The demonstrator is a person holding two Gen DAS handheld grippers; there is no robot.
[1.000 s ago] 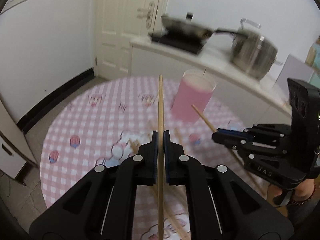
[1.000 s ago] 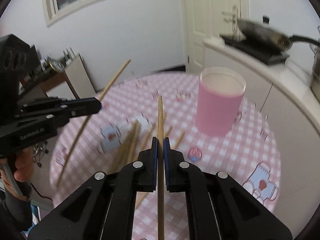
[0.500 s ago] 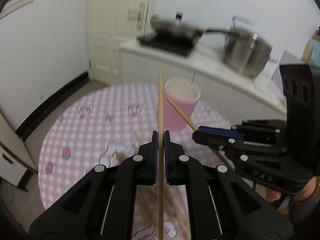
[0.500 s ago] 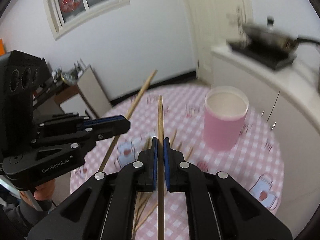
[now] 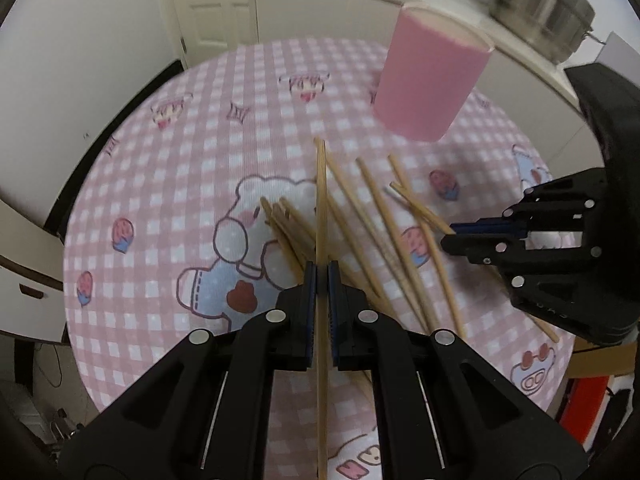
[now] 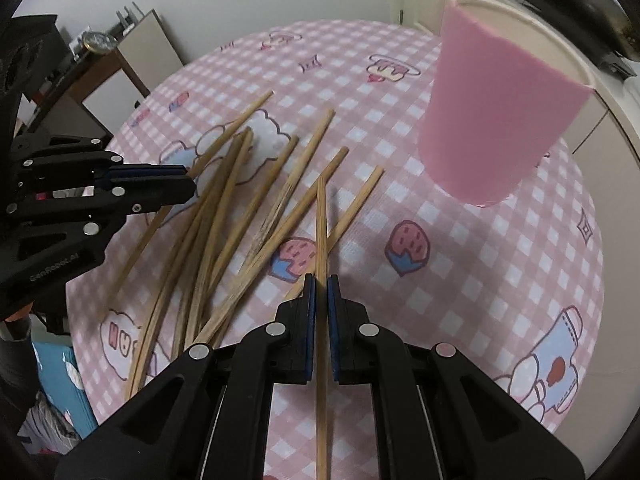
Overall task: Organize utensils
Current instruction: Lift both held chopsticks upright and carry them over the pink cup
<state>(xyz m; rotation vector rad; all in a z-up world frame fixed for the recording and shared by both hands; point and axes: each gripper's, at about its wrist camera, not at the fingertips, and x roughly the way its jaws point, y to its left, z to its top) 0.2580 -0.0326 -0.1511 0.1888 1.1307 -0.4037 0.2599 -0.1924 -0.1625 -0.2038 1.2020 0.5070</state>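
One chopstick is clamped in the shut left gripper, another chopstick in the shut right gripper. Both are angled down over loose chopsticks scattered on the pink checked tablecloth, w/ the pink cup standing near.

Two wrist views, downward, shared table

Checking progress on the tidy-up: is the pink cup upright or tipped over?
Upright. The cup stands on its base on the table, rim up.
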